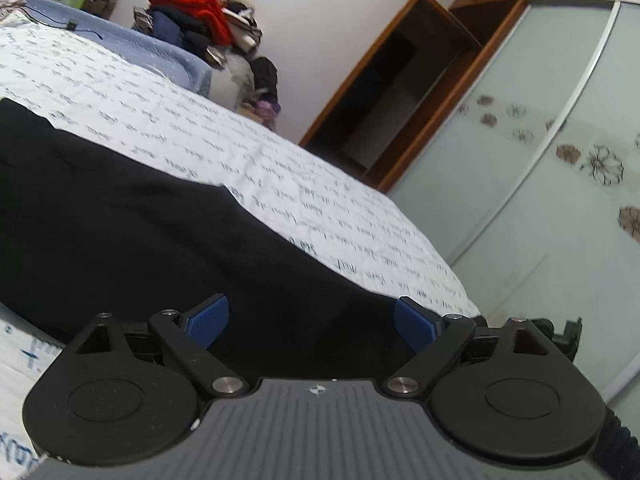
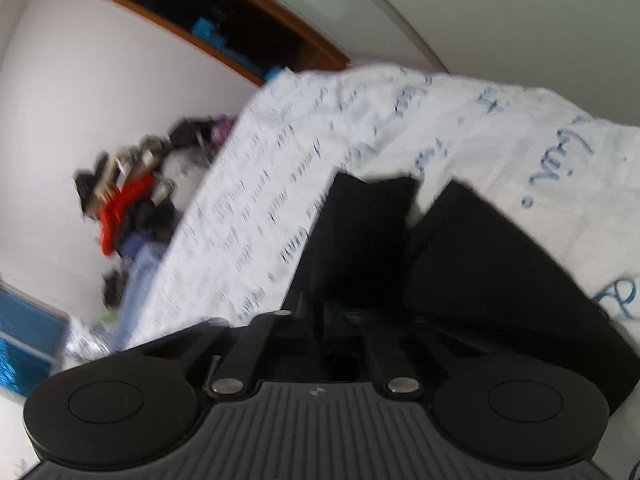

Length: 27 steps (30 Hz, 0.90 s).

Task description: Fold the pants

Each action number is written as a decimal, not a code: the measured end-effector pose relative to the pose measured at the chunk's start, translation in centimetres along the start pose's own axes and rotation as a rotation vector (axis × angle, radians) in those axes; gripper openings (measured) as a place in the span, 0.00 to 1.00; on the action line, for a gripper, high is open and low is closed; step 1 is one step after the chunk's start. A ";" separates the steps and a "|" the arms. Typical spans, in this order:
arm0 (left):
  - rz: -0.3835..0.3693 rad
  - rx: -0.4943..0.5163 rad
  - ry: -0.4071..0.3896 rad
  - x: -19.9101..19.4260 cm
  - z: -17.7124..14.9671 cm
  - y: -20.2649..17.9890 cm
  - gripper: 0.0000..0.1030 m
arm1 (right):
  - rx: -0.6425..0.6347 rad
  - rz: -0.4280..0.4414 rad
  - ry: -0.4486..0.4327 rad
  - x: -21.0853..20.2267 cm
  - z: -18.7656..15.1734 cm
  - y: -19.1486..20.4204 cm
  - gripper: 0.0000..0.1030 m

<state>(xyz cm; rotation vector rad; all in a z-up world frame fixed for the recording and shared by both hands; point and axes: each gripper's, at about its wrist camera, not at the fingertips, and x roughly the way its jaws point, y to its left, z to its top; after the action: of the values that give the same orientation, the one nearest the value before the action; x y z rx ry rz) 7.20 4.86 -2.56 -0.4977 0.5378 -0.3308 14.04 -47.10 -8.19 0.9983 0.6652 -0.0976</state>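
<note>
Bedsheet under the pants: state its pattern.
White bedsheet printed with blue handwritten script; clearest in the left wrist view.

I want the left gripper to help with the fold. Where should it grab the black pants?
Probably the pants' near edge, straight ahead of the open left gripper. The cloth lies flat on the bed sheet, so come in low and pinch that edge.

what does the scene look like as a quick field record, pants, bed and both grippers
pants: black pants spread flat on the bed; two legs apart in the right wrist view
bed cover: white quilt with blue script
left gripper: open, blue pads either side of the pants' edge
right gripper: fingers close together over the pants; grip unclear, view blurred
background: clothes pile, sliding wardrobe door
</note>
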 end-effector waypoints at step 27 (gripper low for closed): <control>-0.077 0.025 0.226 4.3 -0.9 -1.4 0.92 | 0.093 0.097 -0.087 -10.0 -2.0 -5.5 0.04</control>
<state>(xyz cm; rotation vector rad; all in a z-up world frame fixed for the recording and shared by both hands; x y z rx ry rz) 9.93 1.56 -4.16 -0.4606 0.7342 -0.4700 3.11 -50.78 -7.46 1.1083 0.5358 -0.0864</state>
